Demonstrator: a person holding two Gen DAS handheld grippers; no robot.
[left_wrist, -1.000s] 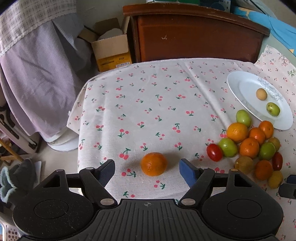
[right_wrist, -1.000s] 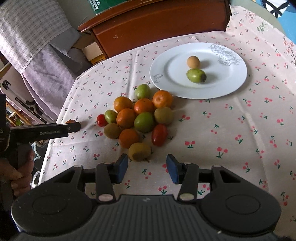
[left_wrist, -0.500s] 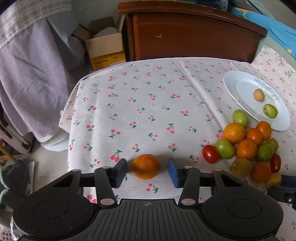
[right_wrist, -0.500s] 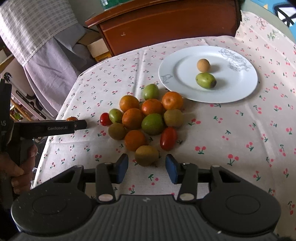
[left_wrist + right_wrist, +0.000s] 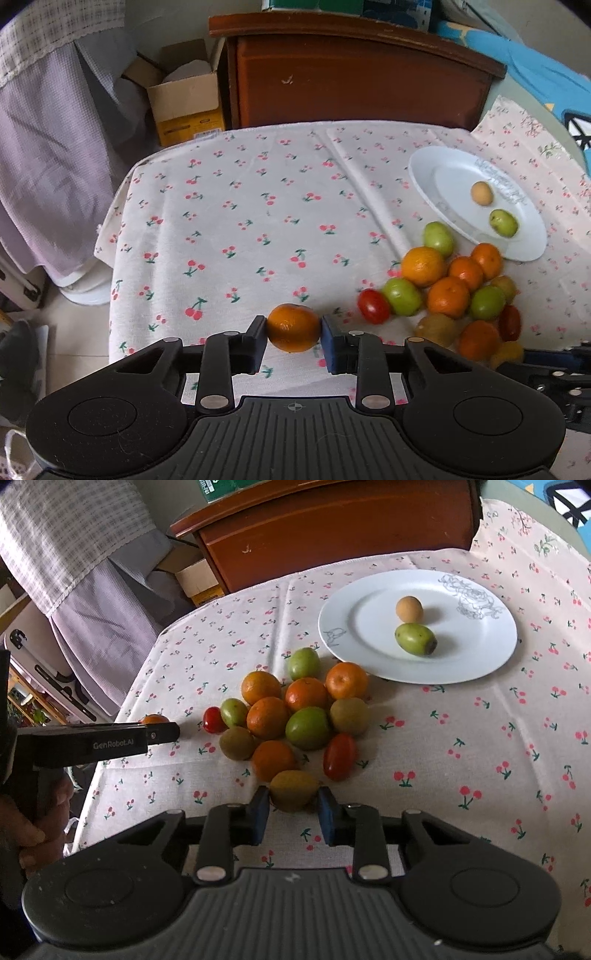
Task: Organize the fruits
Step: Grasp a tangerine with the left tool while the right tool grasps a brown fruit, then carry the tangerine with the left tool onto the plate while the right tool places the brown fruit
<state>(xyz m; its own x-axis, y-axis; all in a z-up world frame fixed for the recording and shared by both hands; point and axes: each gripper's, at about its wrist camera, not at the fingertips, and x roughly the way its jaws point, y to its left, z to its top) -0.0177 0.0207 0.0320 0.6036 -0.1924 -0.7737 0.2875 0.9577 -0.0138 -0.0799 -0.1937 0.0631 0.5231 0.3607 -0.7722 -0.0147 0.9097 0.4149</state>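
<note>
We are working at a table (image 5: 229, 206) spread with a cherry-print cloth, a dark wooden cabinet (image 5: 354, 77) behind it and a cardboard box (image 5: 184, 96) on the floor to one side.

Nearest us, the left tongs (image 5: 294, 328) are closed on a lone orange (image 5: 294, 328), both pads touching its sides; it sits well apart from the heap. The right tongs (image 5: 293, 805) are narrowed around a brownish-green fruit (image 5: 293, 789) at the near edge of the pile; the pads look to be touching or almost touching it, and we cannot tell how firm the hold is.

Just beyond lies the pile of fruits (image 5: 295, 712), oranges, green ones and red tomatoes packed against each other. Farther still is the white plate (image 5: 480, 657), carrying a tan fruit (image 5: 409, 608) and a green fruit (image 5: 415, 638).

Our worries, as we judge them: both held fruits are round and smooth, so a hold off their widest part could squirt them out and send them rolling towards the table's near edge. Squeezing harder risks bruising. The brownish-green fruit touches its neighbours, so lifting it could nudge an orange or the red tomato (image 5: 340, 755) loose. On the plate, a dropped fruit may roll and knock the two already there.
</note>
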